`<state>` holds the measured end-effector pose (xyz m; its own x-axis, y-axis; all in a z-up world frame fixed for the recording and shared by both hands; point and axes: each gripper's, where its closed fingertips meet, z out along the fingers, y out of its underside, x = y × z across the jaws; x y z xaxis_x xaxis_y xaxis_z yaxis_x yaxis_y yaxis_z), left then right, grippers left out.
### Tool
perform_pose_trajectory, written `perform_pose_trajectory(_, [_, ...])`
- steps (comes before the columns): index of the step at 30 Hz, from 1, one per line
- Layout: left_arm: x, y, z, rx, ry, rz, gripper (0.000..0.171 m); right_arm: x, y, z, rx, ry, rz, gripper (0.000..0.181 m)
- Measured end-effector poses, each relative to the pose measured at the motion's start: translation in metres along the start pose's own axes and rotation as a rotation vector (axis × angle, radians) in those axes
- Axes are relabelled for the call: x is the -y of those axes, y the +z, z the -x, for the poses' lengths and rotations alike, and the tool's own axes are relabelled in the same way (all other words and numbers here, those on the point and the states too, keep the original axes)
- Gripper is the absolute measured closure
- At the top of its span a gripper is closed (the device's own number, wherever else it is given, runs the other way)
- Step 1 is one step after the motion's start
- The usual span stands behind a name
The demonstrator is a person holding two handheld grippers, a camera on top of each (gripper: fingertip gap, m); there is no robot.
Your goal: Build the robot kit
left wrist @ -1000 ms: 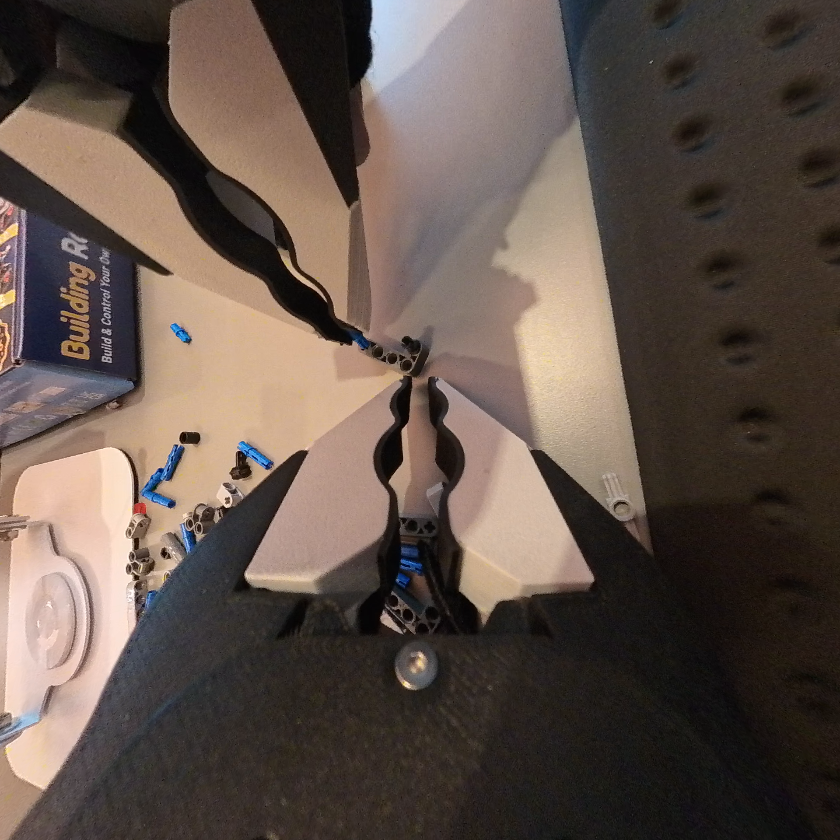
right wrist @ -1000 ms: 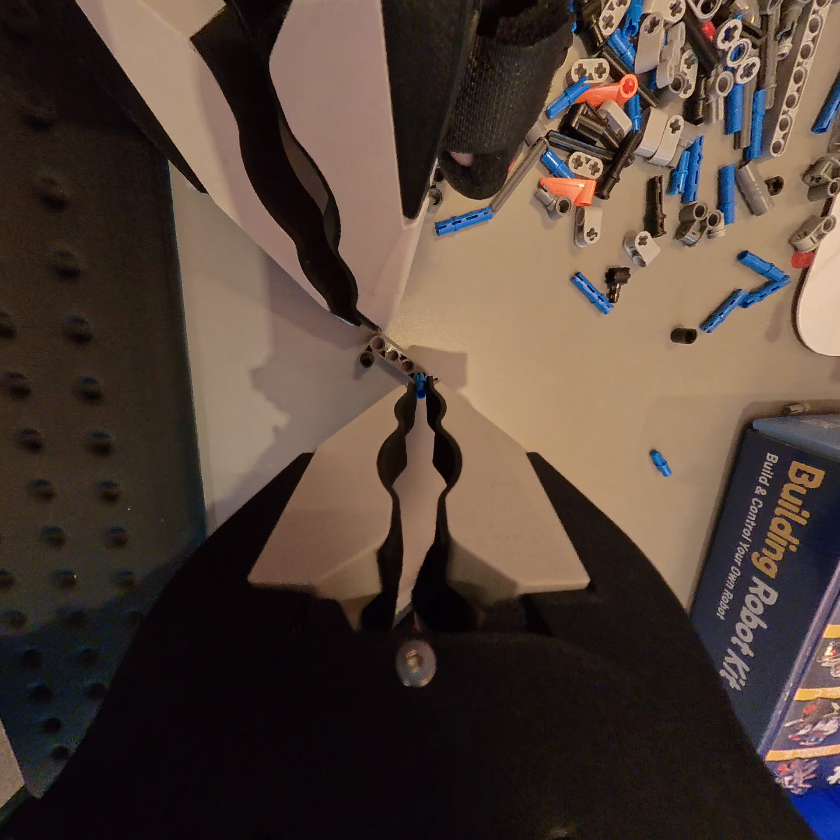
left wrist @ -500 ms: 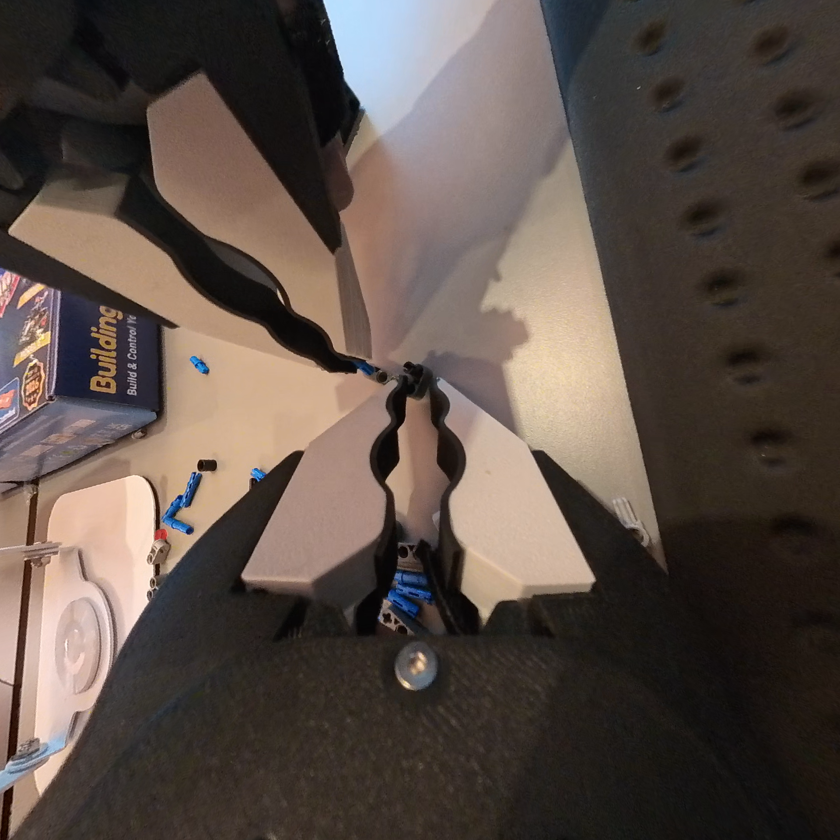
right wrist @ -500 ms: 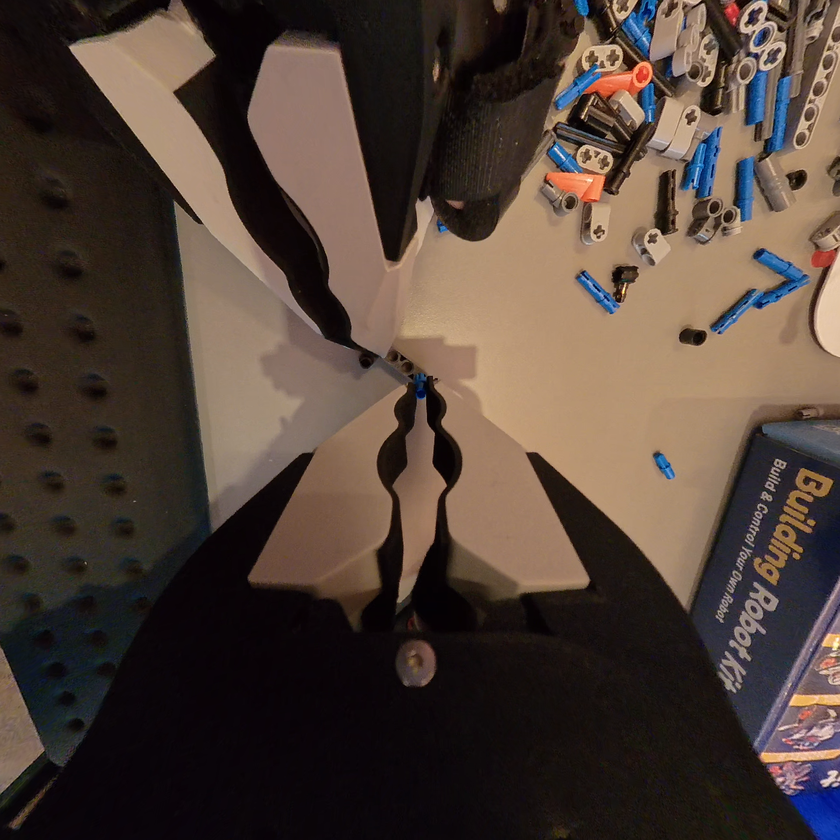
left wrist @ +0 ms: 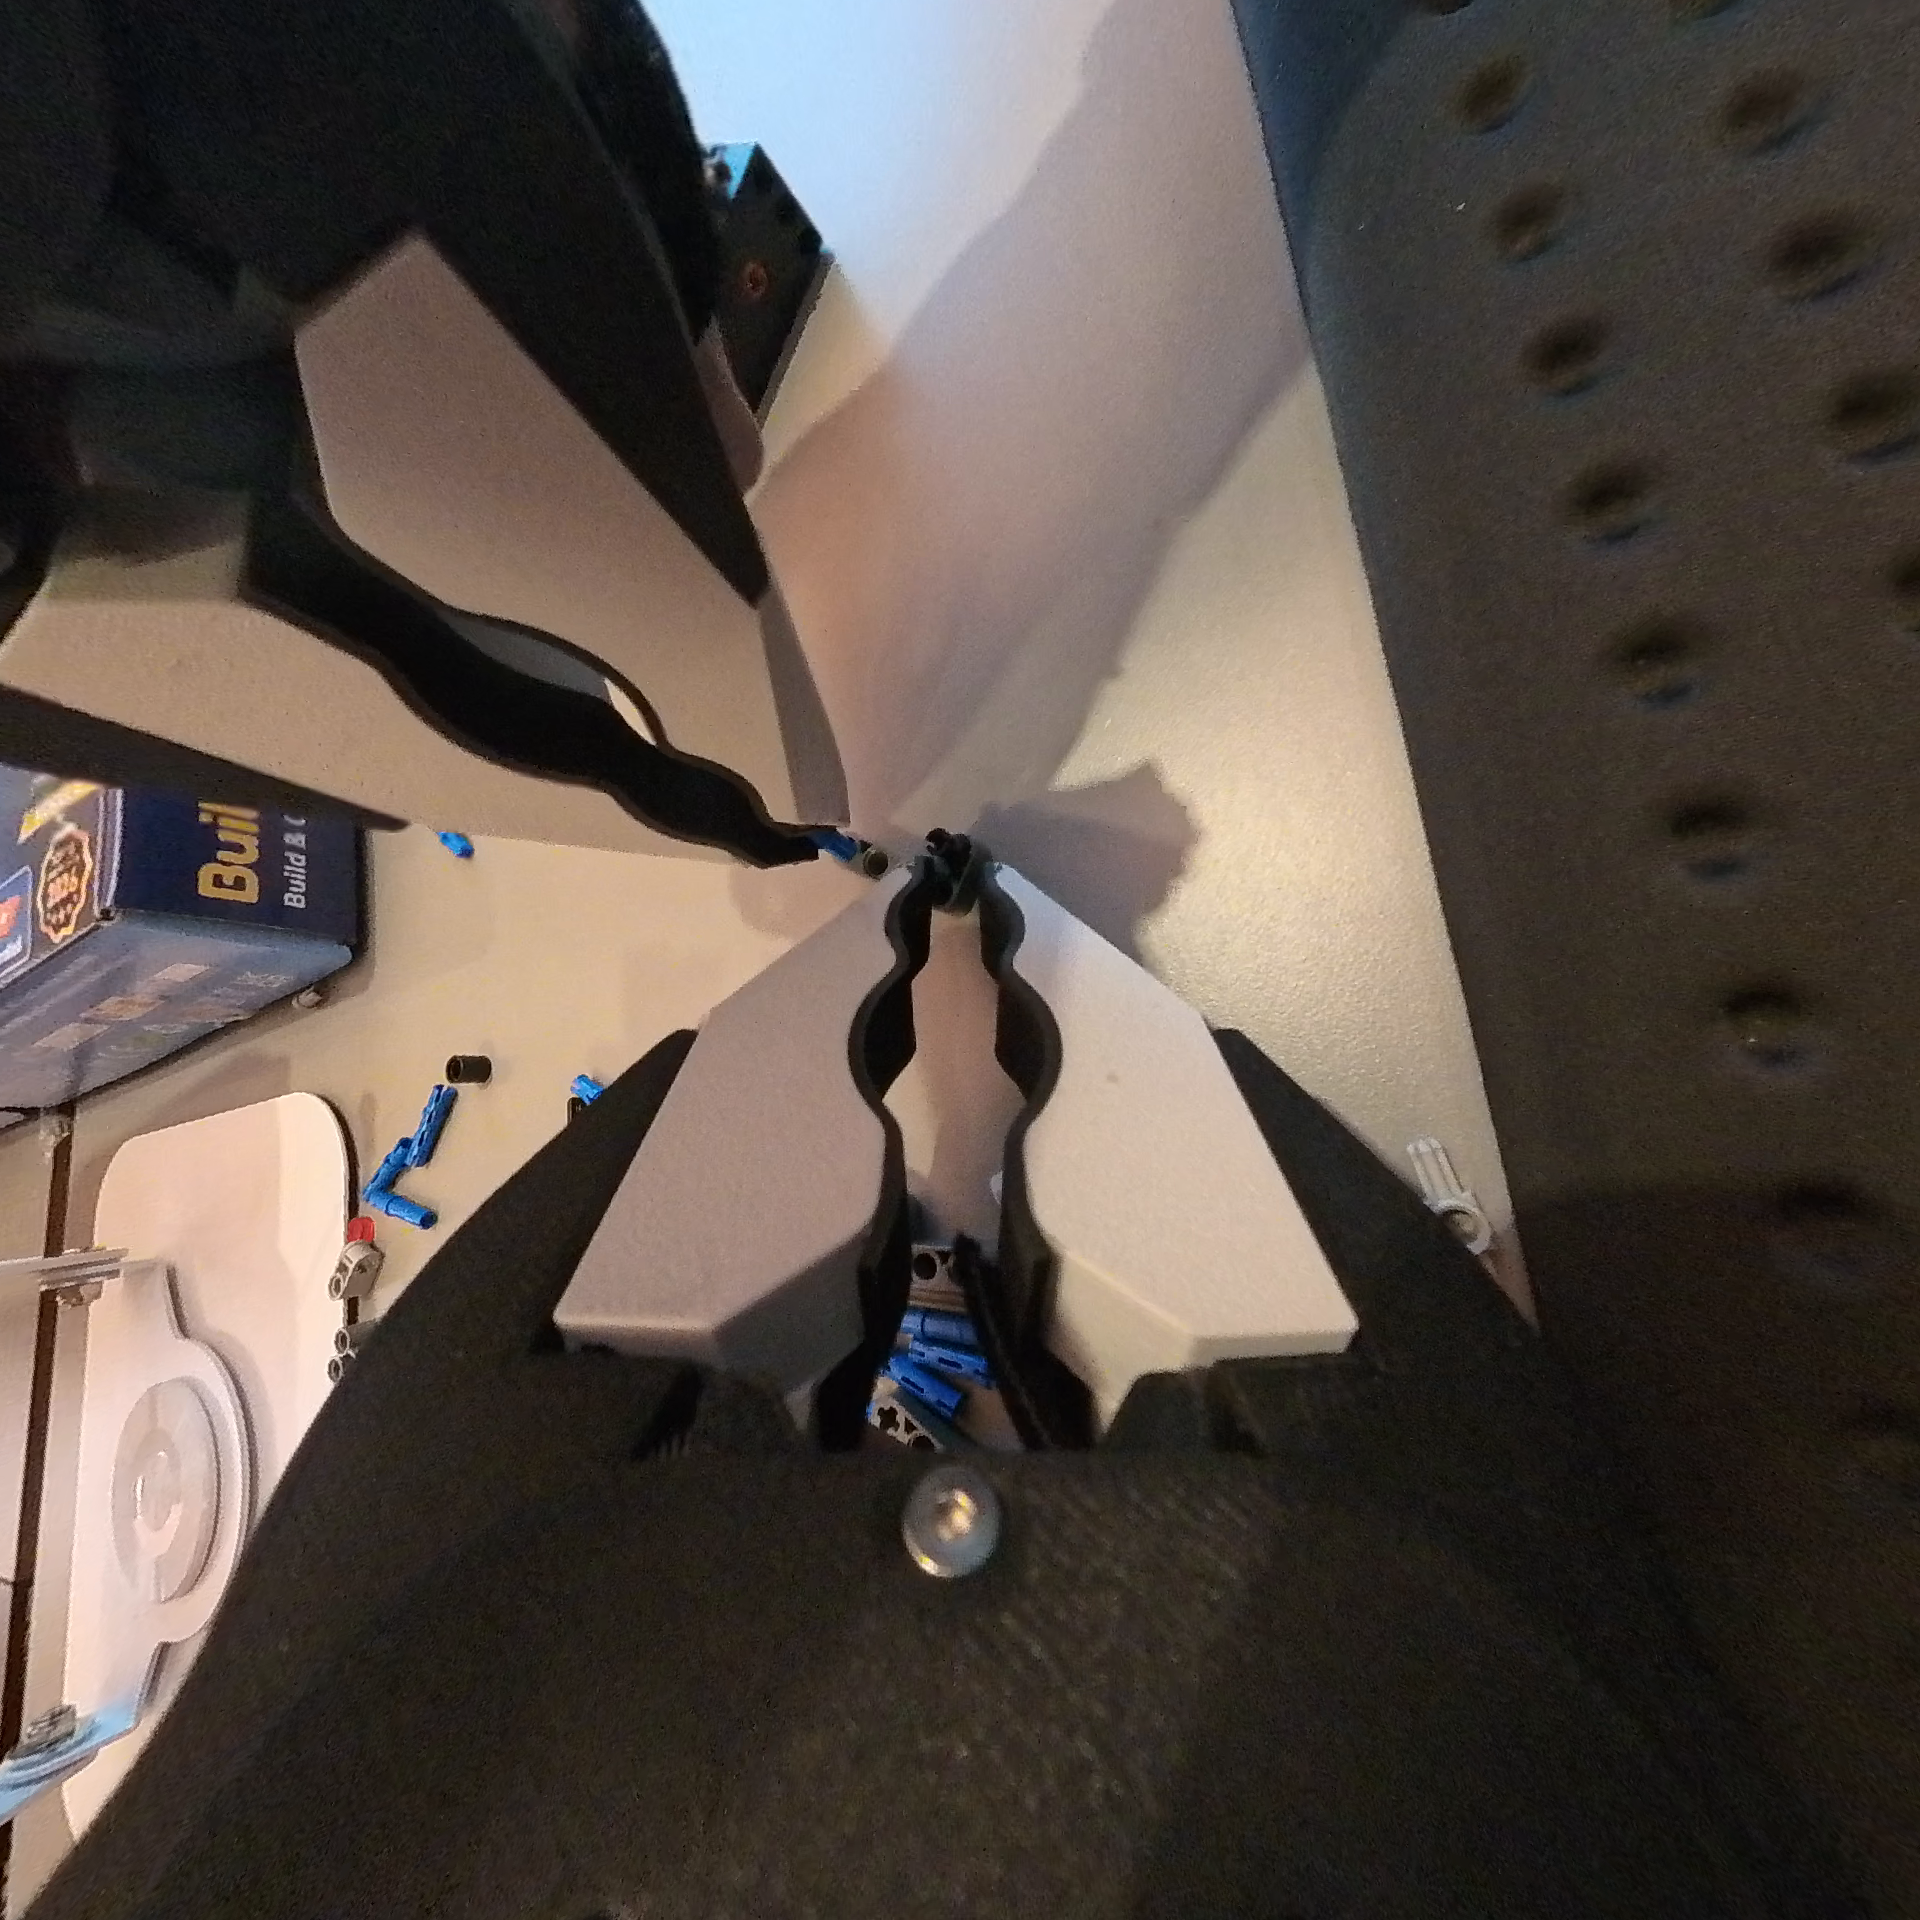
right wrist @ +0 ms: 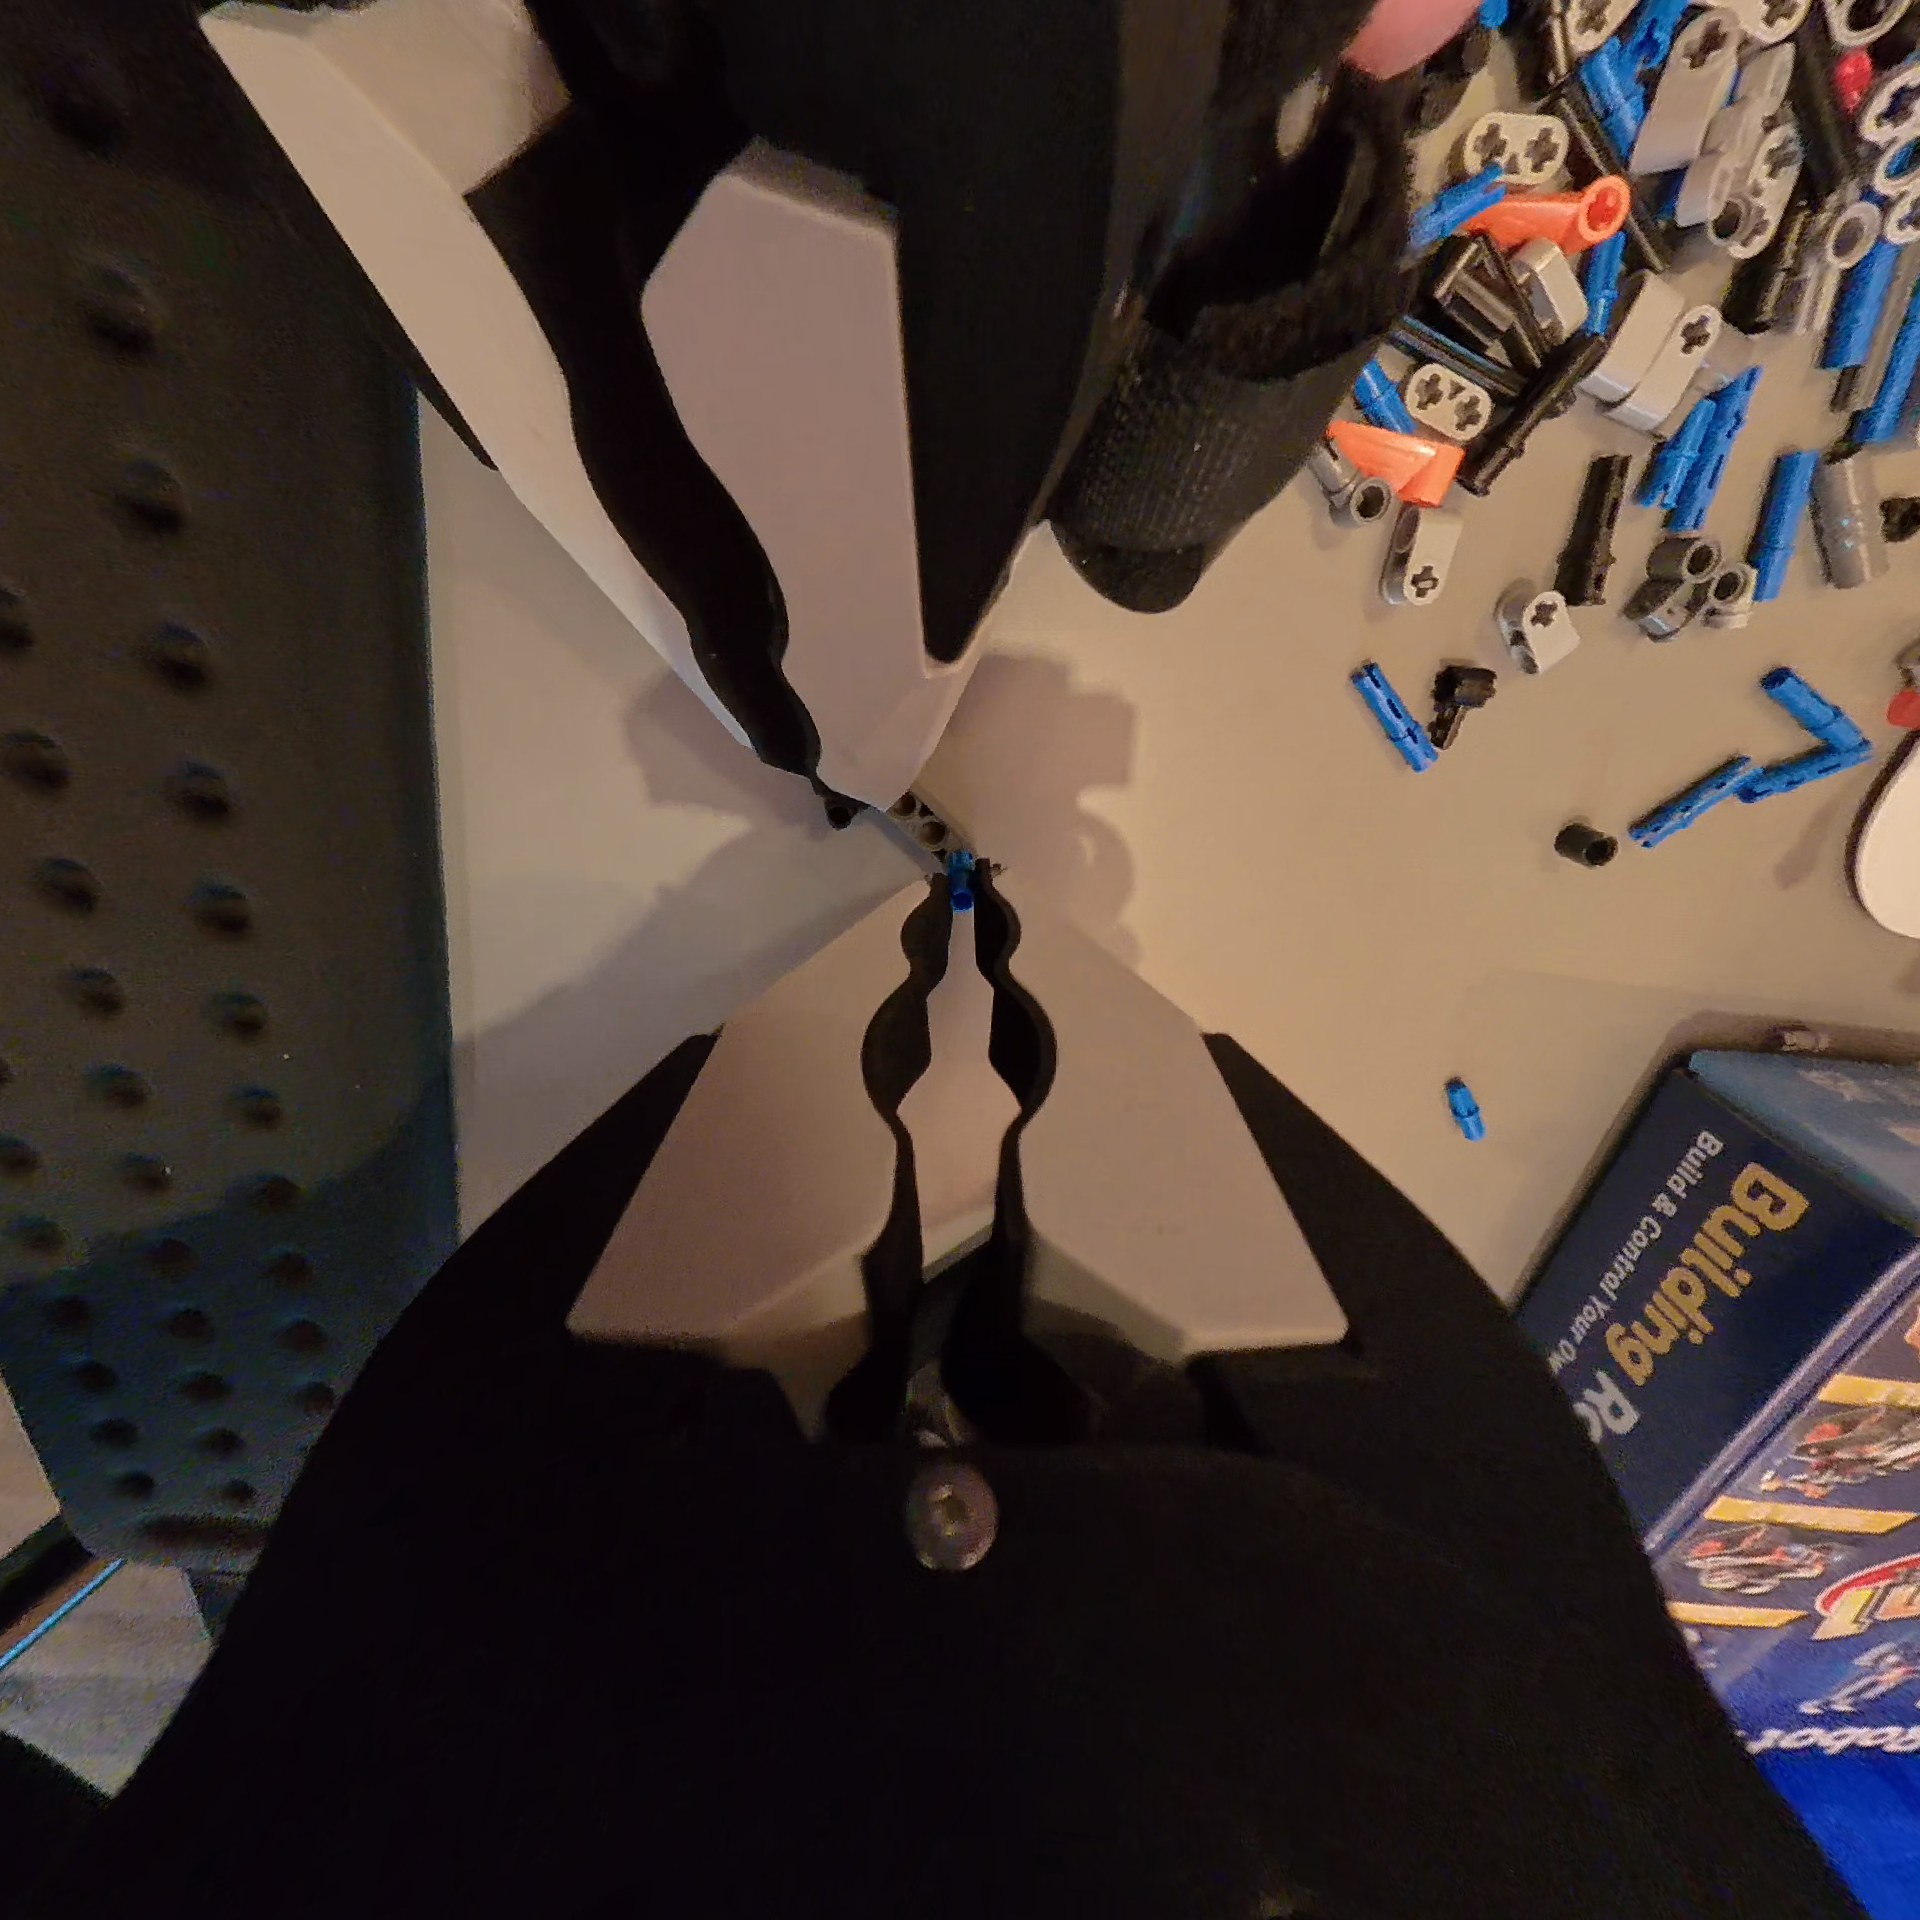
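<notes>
Left wrist view: left tongs [left wrist: 951, 878] clenched on the dark end of a small beam [left wrist: 954, 871], frame centre, above the desk [left wrist: 1247, 831].

Right wrist view: right tongs [right wrist: 964, 883] clenched on a blue pin [right wrist: 961, 878] at the beam's hole [right wrist: 925, 816]. Risk: misalignment could eject the pin.

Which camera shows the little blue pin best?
The right wrist view: the blue pin sits front and centre, pinched at the tips of the right gripper. The left wrist view shows only a sliver of it, off-centre between that gripper's dark pads.
</notes>
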<state>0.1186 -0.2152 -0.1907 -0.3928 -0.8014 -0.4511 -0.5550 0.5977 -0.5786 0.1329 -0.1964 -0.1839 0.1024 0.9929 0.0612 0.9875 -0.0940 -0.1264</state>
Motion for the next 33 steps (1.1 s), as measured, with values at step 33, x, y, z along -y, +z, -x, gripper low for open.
perform_pose_trajectory(33, [0.012, 0.008, -0.006, -0.009, 0.02, 0.014, 0.161, -0.001, 0.001, 0.002, 0.031, 0.205, 0.049, 0.179])
